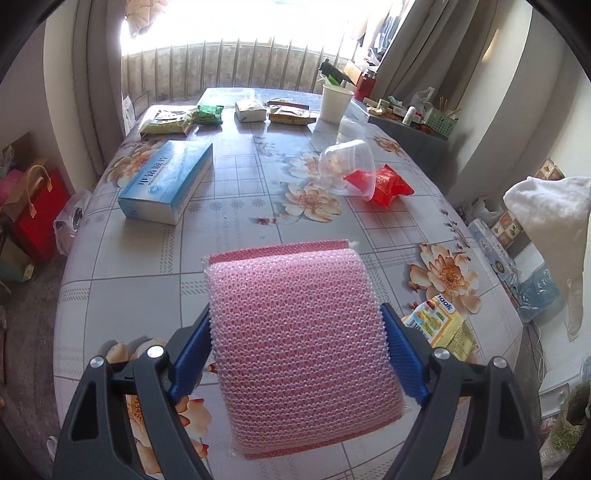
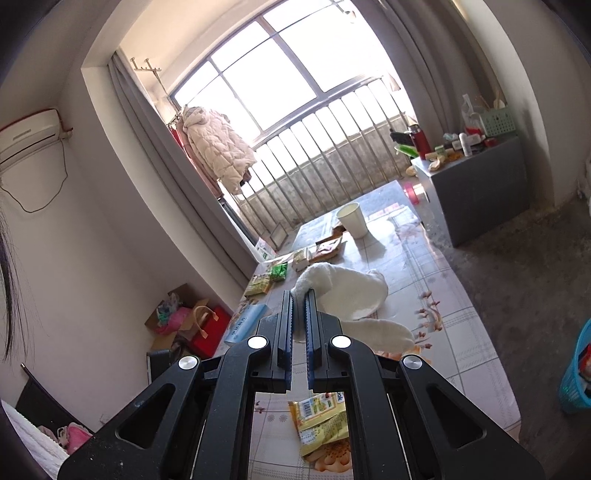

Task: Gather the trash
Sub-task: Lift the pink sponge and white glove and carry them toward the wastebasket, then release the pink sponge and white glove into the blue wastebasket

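Above the floral table point(image 1: 229, 206), my left gripper point(image 1: 297, 345) held a pink sponge point(image 1: 299, 350) between wide-set jaws, while my right gripper point(image 2: 298, 314) pinched a white cloth point(image 2: 347, 291) nearly closed

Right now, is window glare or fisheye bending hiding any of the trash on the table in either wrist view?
Left wrist: the window is blown out, but the red wrapper and clear cup stay sharp; the pink sponge blocks the near table. Right wrist: bright panes, straight edges bow, and the gripper frame partly hides the yellow packet.
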{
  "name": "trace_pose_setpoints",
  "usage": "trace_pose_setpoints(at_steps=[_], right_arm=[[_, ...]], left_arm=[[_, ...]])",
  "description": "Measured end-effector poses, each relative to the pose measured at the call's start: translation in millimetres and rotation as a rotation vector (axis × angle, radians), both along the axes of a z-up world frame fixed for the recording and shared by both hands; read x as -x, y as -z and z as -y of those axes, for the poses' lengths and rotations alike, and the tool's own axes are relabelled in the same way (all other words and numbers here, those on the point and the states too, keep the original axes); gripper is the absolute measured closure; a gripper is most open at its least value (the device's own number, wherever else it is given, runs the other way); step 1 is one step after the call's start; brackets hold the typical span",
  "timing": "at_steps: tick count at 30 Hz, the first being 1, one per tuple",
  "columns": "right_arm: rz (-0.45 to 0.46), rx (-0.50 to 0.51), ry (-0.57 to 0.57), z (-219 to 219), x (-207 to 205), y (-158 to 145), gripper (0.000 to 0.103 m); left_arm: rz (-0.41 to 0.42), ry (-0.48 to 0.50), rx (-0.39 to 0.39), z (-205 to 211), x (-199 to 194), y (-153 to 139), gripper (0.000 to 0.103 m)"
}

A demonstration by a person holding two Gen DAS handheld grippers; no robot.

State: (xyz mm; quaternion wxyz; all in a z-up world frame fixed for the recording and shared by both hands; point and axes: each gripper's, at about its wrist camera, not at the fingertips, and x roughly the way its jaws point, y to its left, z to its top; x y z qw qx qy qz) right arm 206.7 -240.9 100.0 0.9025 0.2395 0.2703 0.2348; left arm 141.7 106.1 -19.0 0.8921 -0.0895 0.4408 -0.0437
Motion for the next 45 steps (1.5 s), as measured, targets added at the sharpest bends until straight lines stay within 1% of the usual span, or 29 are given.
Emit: trace_pose_setpoints(at_steps=[3, 9, 16, 21, 28, 33, 38, 42, 45], right_arm=[[0.004, 0.006, 0.001, -1, 0, -1, 0.098], [0.008, 0.006, 0.011, 2, 2, -2, 0.098], [0.021, 0.005, 0.060, 20, 17, -6, 0.098], [0.020, 0.012, 0.135, 49, 31, -5, 0.099], [0.012, 0.025, 0.303, 110, 62, -3, 0.099], [-0.004, 0.051, 0.436, 154, 86, 3, 0.099], [-0.061, 0.049, 0.539, 194, 98, 27, 0.099], [-0.126, 0.026, 0.598, 223, 97, 57, 0.099], [-0.182, -0.014, 0.629, 243, 93, 83, 0.098]], left_arm=[[0.023, 0.010, 0.024, -1, 1, -10, 0.020], [0.060, 0.054, 0.046, 9, 3, -26, 0.020], [0.089, 0.142, 0.079, 41, -5, -45, 0.020], [0.107, 0.250, 0.103, 84, -16, -59, 0.020], [0.088, 0.443, 0.150, 172, -37, -66, 0.020], [0.037, 0.574, 0.181, 246, -53, -66, 0.020], [-0.040, 0.677, 0.205, 322, -70, -60, 0.020], [-0.139, 0.739, 0.213, 385, -86, -45, 0.020], [-0.266, 0.781, 0.226, 423, -106, -14, 0.020]])
